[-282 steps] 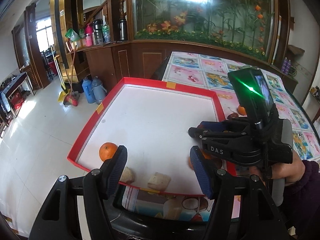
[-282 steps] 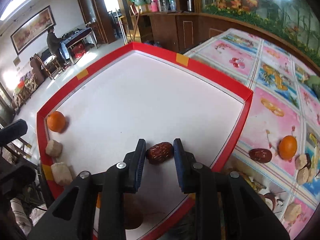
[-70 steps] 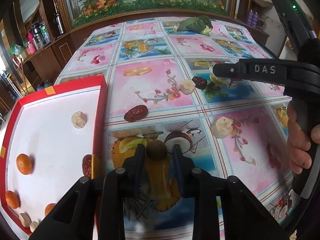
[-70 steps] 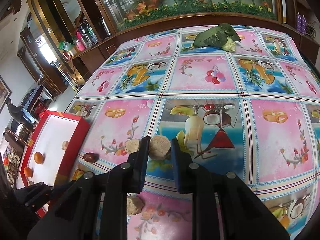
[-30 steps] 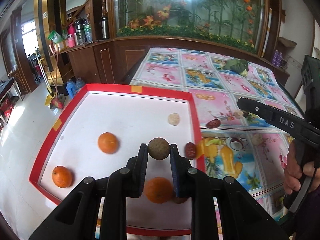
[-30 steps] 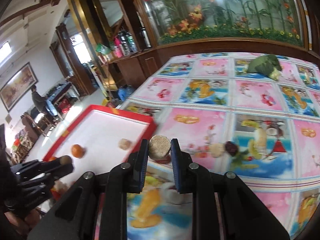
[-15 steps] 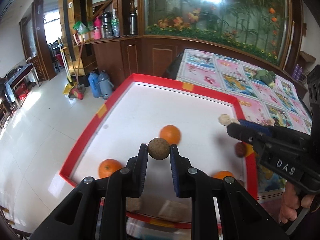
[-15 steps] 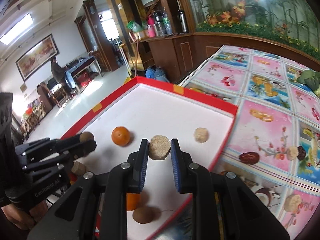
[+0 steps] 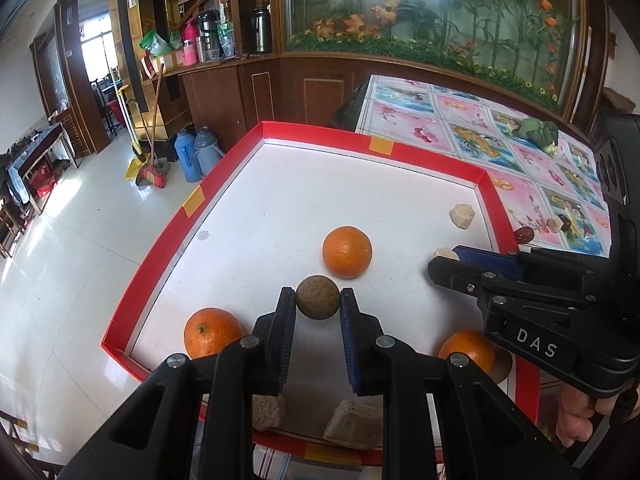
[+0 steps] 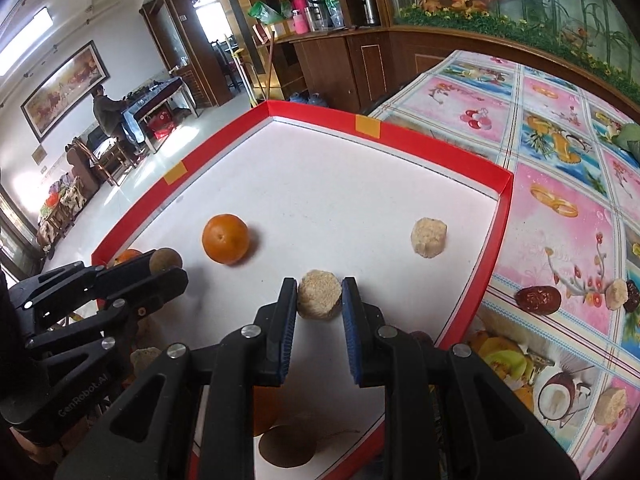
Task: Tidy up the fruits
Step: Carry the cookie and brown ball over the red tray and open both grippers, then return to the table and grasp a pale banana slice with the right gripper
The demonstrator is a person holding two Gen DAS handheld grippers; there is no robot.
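Left gripper (image 9: 318, 306) at lower centre of the left wrist view, clamped on a round brown fruit (image 9: 317, 297), held above the white floor of the red-rimmed tray (image 9: 168, 248). Just beyond the held fruit, an orange (image 9: 347, 252) rests mid-tray; a second orange (image 9: 213, 338) sits near the tray's lower-left corner, a third (image 9: 467, 350) at lower right, partly behind the other tool. Two pale beige chunks (image 9: 353, 424) lie along the near rim, under the gripper body. Another pale chunk (image 9: 462, 215) sits close to the tray's right wall. Right gripper (image 10: 319, 304) at lower centre of the right wrist view, closed on a pale cylindrical piece (image 10: 319, 294), low over the tray floor; contact with the floor cannot be judged from this angle. Same view: a like pale piece (image 10: 428, 237) lies apart to the upper right, inside the tray, and a brown round fruit (image 10: 286, 446) lies at the bottom edge between the gripper arms. Outside the tray, on the table with its patterned fruit-print cloth (image 10: 560, 184), a dark red date (image 10: 535, 299) lies right of the tray wall, with a small pale piece (image 10: 616, 295) further right. A hand (image 9: 576, 416) grips the right tool's handle at lower right of the left wrist view.
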